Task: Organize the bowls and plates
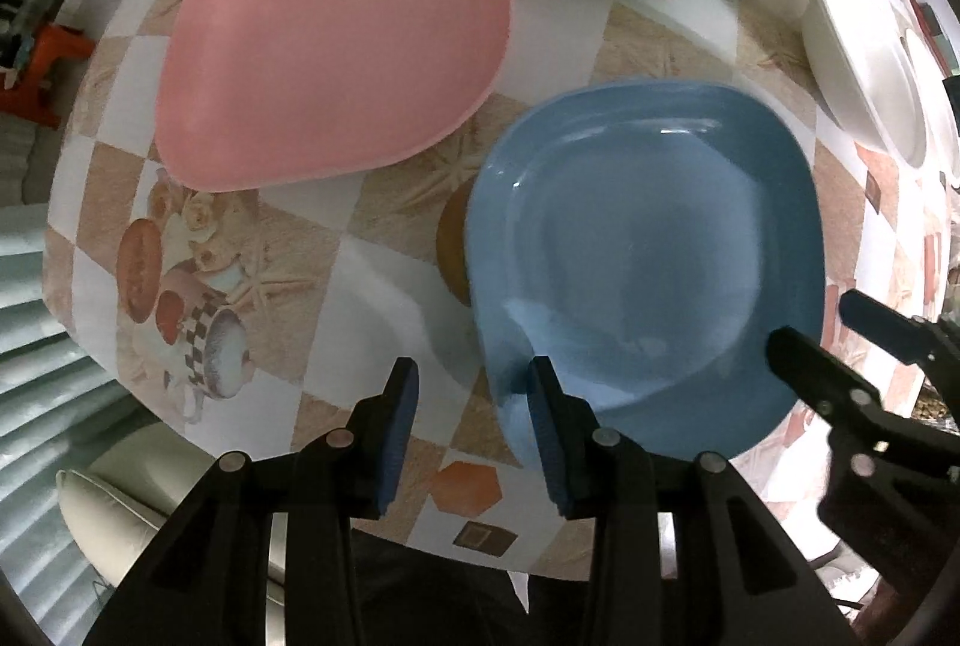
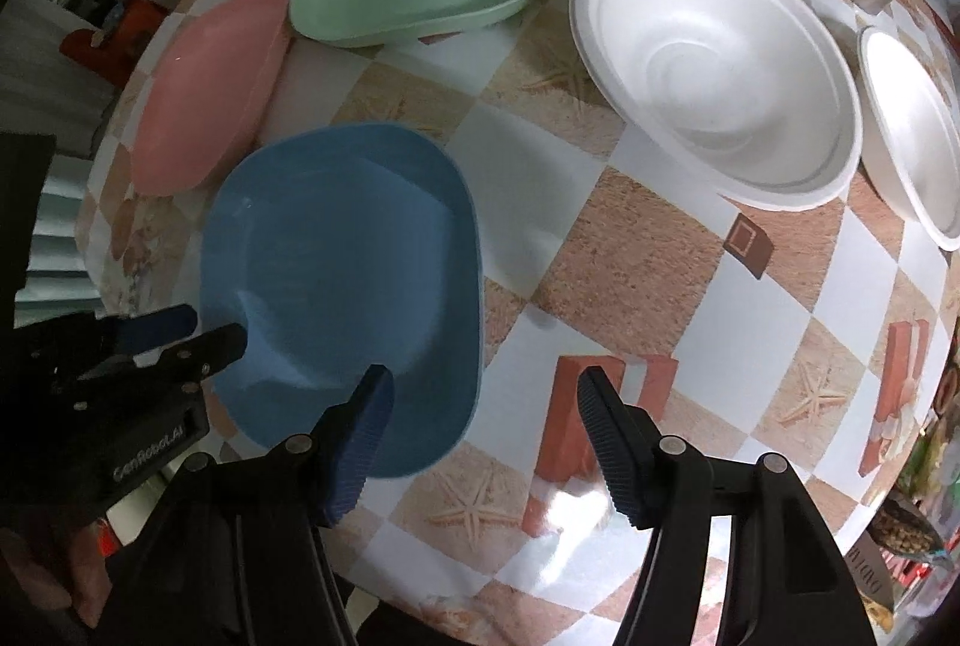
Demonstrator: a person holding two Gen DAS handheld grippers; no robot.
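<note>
The blue plate (image 1: 648, 250) is lying on the bench (image 2: 630, 250), near the pink plate (image 1: 336, 34). The left gripper (image 1: 474, 430) and right gripper (image 2: 483, 439) are straddling its opposite rims, fingers released, pressing nothing.

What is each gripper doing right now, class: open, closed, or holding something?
Left gripper: open, straddling the blue plate rim, not gripping.
Right gripper: open, straddling the plate's opposite rim, not gripping.
</note>
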